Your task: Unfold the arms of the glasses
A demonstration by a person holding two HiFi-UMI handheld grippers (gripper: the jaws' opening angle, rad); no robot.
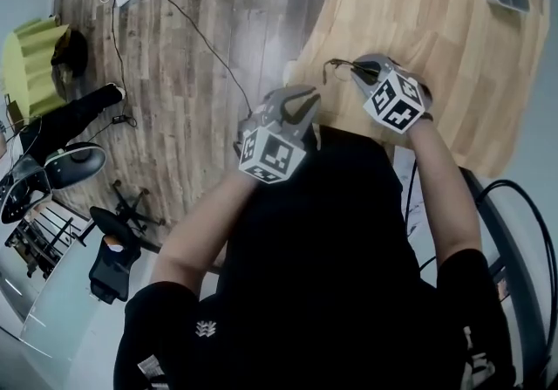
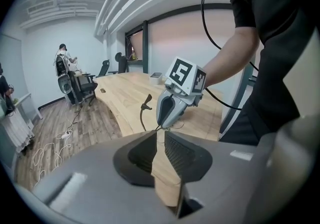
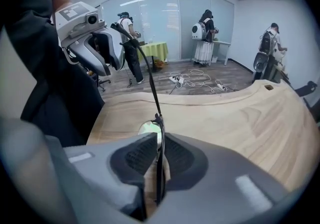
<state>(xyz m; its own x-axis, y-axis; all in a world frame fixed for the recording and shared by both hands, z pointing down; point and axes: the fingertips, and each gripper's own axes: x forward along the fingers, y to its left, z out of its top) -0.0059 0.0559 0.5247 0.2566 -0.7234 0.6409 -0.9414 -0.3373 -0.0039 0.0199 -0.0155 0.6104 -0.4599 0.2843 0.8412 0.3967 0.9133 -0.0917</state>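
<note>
Lower centre, right gripper (image 3: 159, 143) clamps the glasses (image 3: 157, 118), one arm raised; left gripper (image 2: 161, 138), parted and empty, probably reaches next.

Both bare forearms reached up from the lower frame. The left tongs (image 1: 301, 102) stood parted and empty at centre. The right tongs (image 1: 359, 70) pinched the glasses (image 3: 150, 87).

Glasses (image 3: 158, 118): thin dark frame, clear lens, edge-on over the table (image 1: 453, 48) near its edge, one arm swung outward
</note>
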